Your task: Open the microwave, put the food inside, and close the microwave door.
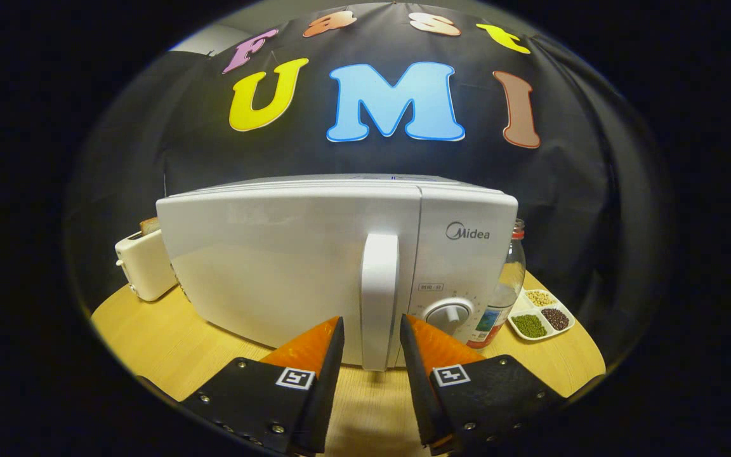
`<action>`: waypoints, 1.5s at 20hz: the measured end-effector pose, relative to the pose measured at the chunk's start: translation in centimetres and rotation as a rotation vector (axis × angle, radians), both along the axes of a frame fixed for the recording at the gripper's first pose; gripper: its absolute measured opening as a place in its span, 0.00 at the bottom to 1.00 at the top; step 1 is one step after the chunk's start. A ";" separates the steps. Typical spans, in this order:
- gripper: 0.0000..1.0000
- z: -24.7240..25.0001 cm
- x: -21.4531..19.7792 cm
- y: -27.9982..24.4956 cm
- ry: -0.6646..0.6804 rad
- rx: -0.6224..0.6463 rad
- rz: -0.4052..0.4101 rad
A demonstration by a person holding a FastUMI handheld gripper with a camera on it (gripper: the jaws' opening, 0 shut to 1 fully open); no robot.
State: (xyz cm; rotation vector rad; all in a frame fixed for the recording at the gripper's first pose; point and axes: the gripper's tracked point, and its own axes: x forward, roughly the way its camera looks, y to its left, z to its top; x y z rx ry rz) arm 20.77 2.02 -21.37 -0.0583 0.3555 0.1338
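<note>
Two fingers of gripper (372, 330) stood apart, flanking lower end of vertical door handle (379, 298); contact with handle could not be told. White microwave (264, 266) sat on round wooden table (143, 330), door shut. Toaster (143, 263) with bread slice stood just left, partly hidden behind microwave. Glass jar (505, 285) half hidden at right; divided dish of beans (540, 314) beside it. Food for task not made out.

A staged recording booth dressed as a kitchen corner — black cloth wall (594, 190) across the top of the frame, a round wooden table (150, 330) below carrying a microwave (264, 273), a toaster (140, 263) at left, and a jar (510, 273) and divided dish (540, 314) at right.
</note>
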 end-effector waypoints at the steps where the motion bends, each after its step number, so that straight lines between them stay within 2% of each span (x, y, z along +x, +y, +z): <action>1: 0.53 0.0 0.5 -0.2 -0.005 -0.010 -0.011; 3: 0.45 0.0 1.2 -0.5 0.007 -0.013 -0.026; 4: 0.26 0.1 0.9 -0.5 0.014 0.004 -0.033; 5: 0.26 -0.1 1.1 -0.3 0.014 0.004 -0.026; 6: 0.12 0.1 1.0 -0.2 0.012 0.016 -0.018; 7: 0.11 -0.2 0.9 0.0 0.012 0.015 0.012; 8: 0.04 0.2 0.5 0.0 0.011 0.019 0.026; 10: 0.04 0.0 0.5 -0.1 0.014 -0.017 0.044; 14: 0.05 0.2 -4.8 1.1 -0.043 -0.093 0.094; 21: 0.05 0.2 -10.7 3.5 0.022 -0.018 0.129; 24: 0.11 0.2 -13.2 5.2 0.037 -0.026 0.156; 30: 0.15 0.3 -17.0 8.1 0.073 -0.054 0.179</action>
